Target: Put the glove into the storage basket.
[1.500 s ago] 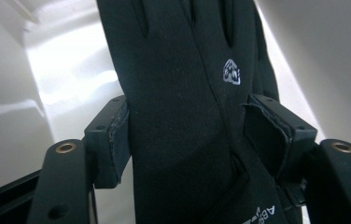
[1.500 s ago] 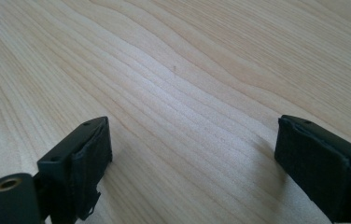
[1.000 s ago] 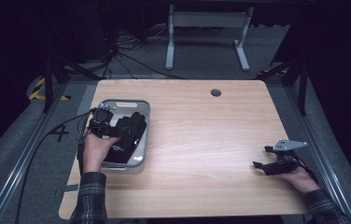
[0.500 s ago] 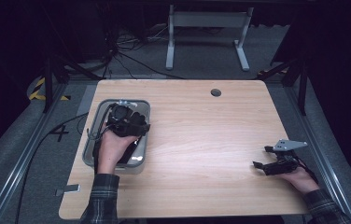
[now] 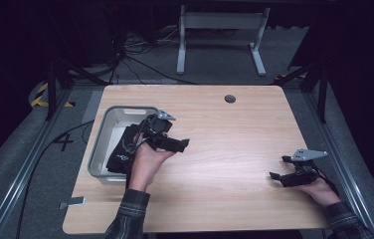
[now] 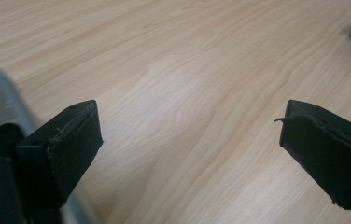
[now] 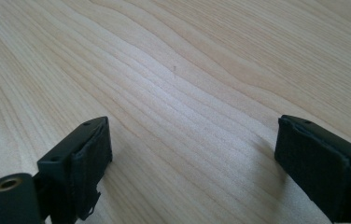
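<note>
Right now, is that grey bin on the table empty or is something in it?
Not empty. In the high view the grey bin holds a dark black item; what it is cannot be told. The left tool is open, carrying nothing.

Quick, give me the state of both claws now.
Left claw: open, holding nothing, beside the grey tray.
Right claw: open, empty, low over the table.

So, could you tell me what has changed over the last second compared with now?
The left gripper has swung out of the grey bin, from over the black item inside it towards the table on its right, jaws open and empty. The black item remains in the bin. The right gripper has stayed near the table's right edge, open.
</note>
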